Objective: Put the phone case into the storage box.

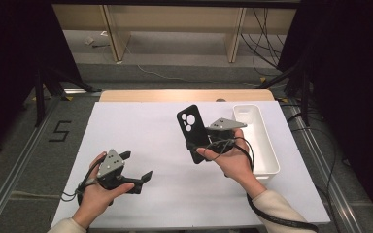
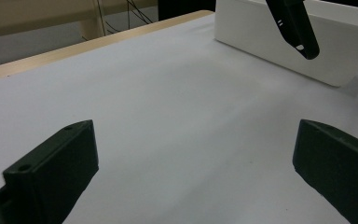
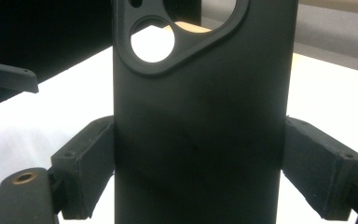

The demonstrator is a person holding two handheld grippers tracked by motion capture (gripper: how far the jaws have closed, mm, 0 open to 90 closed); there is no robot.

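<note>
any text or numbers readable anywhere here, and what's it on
"5": black tape mark on the grey floor, left of the table.
Phone case held in the right tongs: black, camera cutouts, no lettering readable.
White bin: no label seen.
Left tongs: no markings readable.

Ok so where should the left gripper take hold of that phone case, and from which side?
The phone case stands upright in the right gripper, clamped across its lower half. The left gripper is open and would probably do best on the free upper part, just below the camera cutout, coming in from the case's left with a jaw on each long edge, since those edges are straight and parallel.
</note>
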